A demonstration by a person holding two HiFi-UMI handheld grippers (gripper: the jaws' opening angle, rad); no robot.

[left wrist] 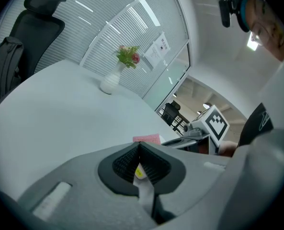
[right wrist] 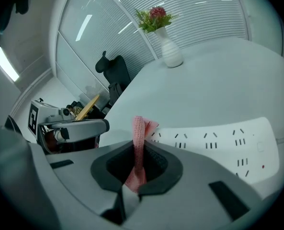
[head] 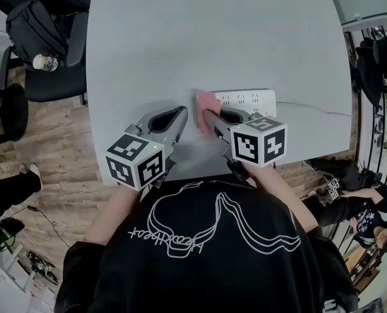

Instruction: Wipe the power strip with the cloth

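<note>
- Right gripper, held in the person's right hand near the table's front edge, has its jaws clamped on a pink cloth; a folded strip of the fabric stands up out of the jaws.
- Left gripper, just beside the right one, has its jaws pressed together with nothing between them. It hangs over bare tabletop, apart from the task's things.
- Grey table carries everything; its surface looks smooth, so a light object could slide on it.
- White power strip lies flat near the front edge, its cord running off to the right. It looks rigid and fairly light, likely to skid under a sideways wipe, so the free gripper would best steady it by pressing on the casing end, away from the sockets.
- Cloth is thin, soft and limp, pinched at its middle. Its free end sits at the strip's left end; whether it touches the casing cannot be told.
</note>
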